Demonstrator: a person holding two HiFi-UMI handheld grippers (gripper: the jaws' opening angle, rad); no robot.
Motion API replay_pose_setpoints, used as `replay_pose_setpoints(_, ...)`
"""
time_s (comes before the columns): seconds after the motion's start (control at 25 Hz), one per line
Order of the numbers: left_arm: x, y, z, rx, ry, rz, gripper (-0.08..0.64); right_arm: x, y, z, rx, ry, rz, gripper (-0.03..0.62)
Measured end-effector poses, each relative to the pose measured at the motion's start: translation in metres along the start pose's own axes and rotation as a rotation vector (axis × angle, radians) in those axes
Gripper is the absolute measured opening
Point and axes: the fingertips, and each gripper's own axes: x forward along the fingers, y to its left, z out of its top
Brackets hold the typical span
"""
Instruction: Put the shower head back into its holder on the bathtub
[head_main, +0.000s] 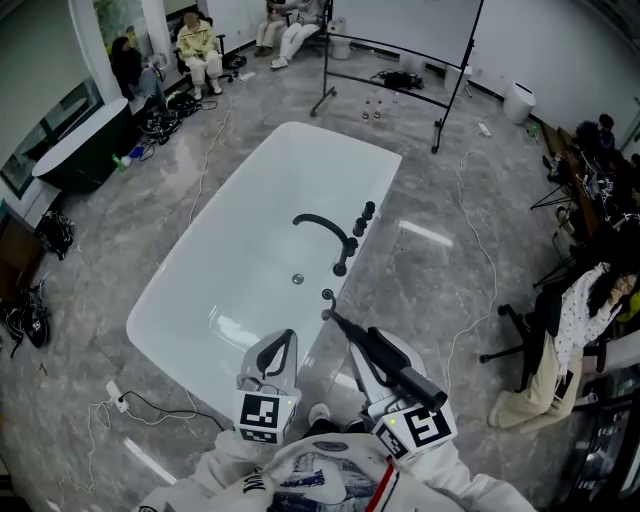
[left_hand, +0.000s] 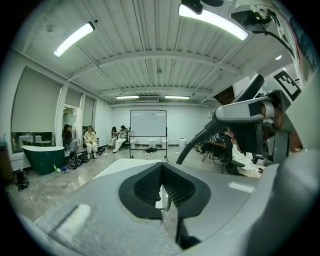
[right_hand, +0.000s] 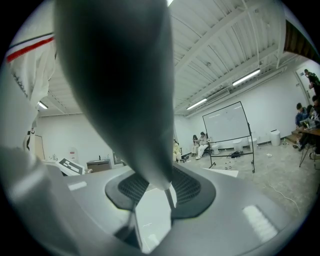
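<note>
Step, as I read it: carry and line-up. The shower head (head_main: 358, 338) was gripped but not yet seated.

Nearest, at the person's front:
- R gripper (head_main: 380, 358) was clamped on the shower head, jaws wide apart round its thick dark body. In the right gripper view that body filled the space above and between the pads.
- The head lay as a slanted black wand. Its far tip was over the tub (head_main: 250, 200) rim's right edge and its near end was back by the R marker cube.

To its left, L gripper (head_main: 288, 338) was over the tub's near end. Its jaws were closed tip to tip w/ nothing between them, and it touched nothing.

Just beyond the wand's tip was a small black fitting (head_main: 328, 295) on the rim, prob. the holder, though it was too small to be sure. Tip and fitting were near each other but apart.

Farther along the same rim were the curved faucet (head_main: 322, 228), then the knobs (head_main: 364, 218).

Next move, my judgement:
- Bring the wand's end over the fitting and tilt it to match the socket.
- Ease it down w/ the grip kept, and let go only once it sits.
- L gripper looked free to steady it if needed.
- Risk: the tip could catch the rim, or the wand could slip into the tub.
</note>
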Motion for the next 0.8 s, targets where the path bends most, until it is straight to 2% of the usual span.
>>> replay_pose_setpoints(0.36, 0.030, -0.002, 0.006, 0.003, -0.004, -0.018, -0.008, 0.025, -0.025, -0.006, 0.003, 0.018, -0.005, 0.140)
replay_pose_setpoints(0.8, 0.071, 0.013, 0.000, -0.013, 0.025, 0.017, -0.008, 0.061, -0.061, -0.020, 0.019, 0.056, 0.017, 0.140)
